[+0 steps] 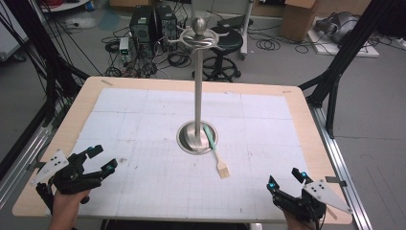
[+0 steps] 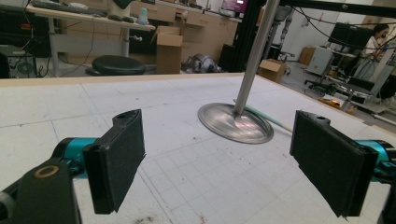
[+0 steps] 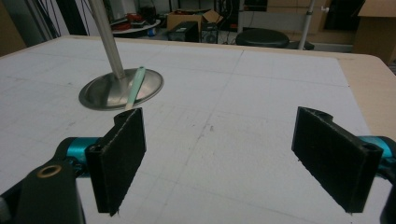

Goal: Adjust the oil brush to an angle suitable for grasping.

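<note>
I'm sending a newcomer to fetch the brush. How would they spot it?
Find the tall metal stand mid-table. The brush lies at its round base, its pale green handle resting on the base's right side, the bristles pointing toward the person. It is the one loose item on the white mat.

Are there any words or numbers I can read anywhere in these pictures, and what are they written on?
There are none that can be read.
The white grid mat carries only lines, no printed words.
The cardboard boxes in the left gripper view show no legible print.
The grey plates on the left gripper and right gripper show only small dark dots.
</note>
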Demonstrator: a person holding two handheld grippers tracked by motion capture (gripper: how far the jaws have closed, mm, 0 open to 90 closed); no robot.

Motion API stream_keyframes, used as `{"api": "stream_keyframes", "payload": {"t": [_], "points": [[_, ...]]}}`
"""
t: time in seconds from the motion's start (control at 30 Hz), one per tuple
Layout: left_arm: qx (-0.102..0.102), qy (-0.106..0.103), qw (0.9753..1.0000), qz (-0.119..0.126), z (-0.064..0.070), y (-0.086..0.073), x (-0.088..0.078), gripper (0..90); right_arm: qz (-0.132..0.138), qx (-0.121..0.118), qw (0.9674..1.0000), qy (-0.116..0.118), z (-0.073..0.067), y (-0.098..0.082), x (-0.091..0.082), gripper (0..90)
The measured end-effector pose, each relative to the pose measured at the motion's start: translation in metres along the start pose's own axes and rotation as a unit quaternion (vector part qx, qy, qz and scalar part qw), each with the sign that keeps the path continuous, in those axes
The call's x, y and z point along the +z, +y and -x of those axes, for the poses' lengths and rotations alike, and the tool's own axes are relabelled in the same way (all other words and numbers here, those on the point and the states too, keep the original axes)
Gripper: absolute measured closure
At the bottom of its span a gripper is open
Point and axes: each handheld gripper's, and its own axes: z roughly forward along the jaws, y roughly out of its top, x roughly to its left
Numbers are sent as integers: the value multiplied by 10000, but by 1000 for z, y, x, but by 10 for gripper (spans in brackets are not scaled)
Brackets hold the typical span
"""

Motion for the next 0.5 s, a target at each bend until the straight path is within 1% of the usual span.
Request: {"api": "stream_keyframes", "payload": {"t": [0.1, 0.17, 0.3, 0.47, 0.5], "points": [[-21, 12, 10000, -12, 0, -1, 1, 183, 8, 12, 10000, -9, 1, 0, 0, 168], [-6, 26, 10000, -32, 0, -1, 2, 183, -3, 39, 10000, -57, 1, 0, 0, 168], [-40, 40, 10000, -28, 0, -2, 2, 183, 4, 49, 10000, -51, 2, 0, 1, 168], [0, -3, 10000, -51, 1, -2, 4, 185, -55, -5, 10000, 0, -4, 1, 6, 168], [53, -38, 9999, -108, 1, -2, 4, 185, -47, -65, 10000, 19, -8, 3, 9, 168]]}}
